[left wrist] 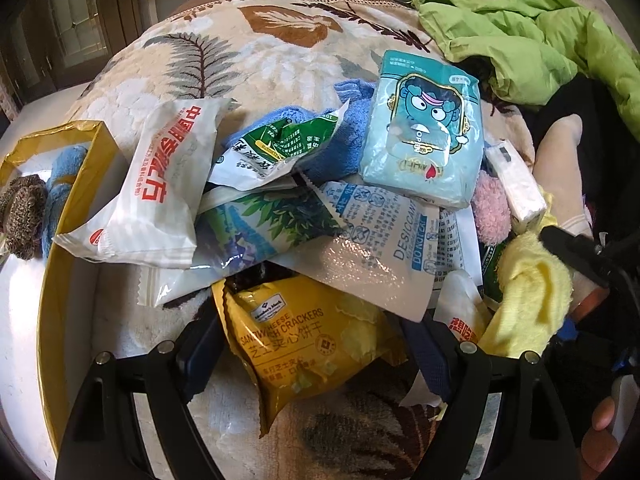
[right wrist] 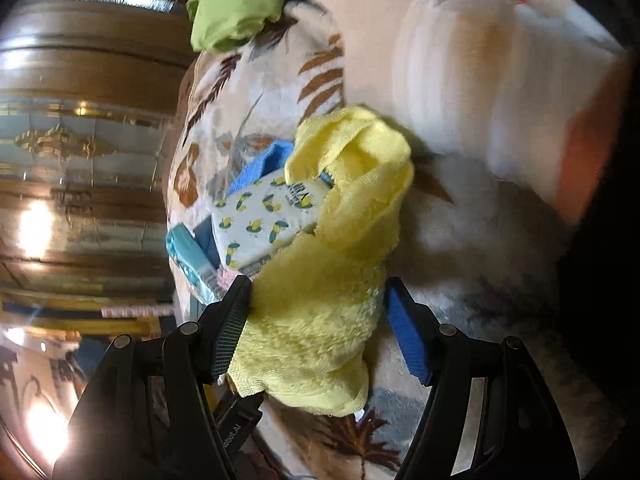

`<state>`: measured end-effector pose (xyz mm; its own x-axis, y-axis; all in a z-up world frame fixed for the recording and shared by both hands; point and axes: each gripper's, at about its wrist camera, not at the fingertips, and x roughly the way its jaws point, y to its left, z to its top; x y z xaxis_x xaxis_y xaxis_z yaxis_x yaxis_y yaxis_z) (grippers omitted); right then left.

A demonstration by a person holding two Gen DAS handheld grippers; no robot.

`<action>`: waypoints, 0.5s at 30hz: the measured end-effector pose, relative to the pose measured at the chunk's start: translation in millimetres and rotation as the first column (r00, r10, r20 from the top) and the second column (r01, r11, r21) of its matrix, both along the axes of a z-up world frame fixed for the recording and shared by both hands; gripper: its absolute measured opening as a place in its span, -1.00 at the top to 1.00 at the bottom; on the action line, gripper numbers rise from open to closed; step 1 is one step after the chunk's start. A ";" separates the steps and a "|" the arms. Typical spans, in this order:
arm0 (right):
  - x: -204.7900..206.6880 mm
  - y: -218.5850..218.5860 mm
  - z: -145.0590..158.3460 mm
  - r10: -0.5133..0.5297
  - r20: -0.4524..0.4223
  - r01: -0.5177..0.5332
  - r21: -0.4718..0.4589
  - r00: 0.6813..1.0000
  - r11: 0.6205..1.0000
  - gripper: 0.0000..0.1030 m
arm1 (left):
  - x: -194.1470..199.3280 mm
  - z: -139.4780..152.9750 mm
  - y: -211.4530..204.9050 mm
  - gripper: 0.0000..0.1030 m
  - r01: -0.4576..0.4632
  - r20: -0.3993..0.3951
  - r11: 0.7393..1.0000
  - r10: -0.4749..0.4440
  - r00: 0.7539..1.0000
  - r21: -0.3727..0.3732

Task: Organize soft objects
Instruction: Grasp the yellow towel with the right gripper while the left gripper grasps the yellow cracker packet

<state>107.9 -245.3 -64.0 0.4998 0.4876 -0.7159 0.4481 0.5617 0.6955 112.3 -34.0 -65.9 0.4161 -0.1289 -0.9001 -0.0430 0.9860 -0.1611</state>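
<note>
Left gripper (left wrist: 316, 356): open over yellow cracker packet (left wrist: 308, 344), partly buried beneath desiccant sachet (left wrist: 384, 248). Right gripper (right wrist: 320, 320): open around yellow cloth (right wrist: 332, 264), which half-hides lemon-print pack (right wrist: 260, 220); background blurred.

A yellow cracker packet (left wrist: 304, 344) lies between the tool's fingers — beyond it a desiccant sachet (left wrist: 384, 240), leftward a red-lettered white wrapper (left wrist: 160, 192).

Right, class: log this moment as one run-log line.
left gripper: open, straddling yellow cracker packet | right gripper: open around yellow cloth | gold box: holds blue cloth
</note>
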 end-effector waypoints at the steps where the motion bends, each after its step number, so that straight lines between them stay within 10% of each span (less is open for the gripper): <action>1: 1.1 1.1 0.0 0.015 0.008 -0.015 -0.005 1.000 1.000 -0.14 | -0.2 0.1 1.0 -0.62 0.006 0.001 1.000 -0.006 1.000 -0.001; 15: -50.1 8.3 61.0 0.214 0.149 -0.164 -0.290 0.965 0.943 -0.04 | -19.0 10.3 21.5 -0.08 0.018 0.041 0.997 -0.016 0.999 -0.069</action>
<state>57.8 -236.9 -2.9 0.5476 0.3842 -0.7433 0.1993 0.8029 0.5618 93.2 -12.5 -55.6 0.4493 -0.1979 -0.8712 -0.0184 0.9729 -0.2306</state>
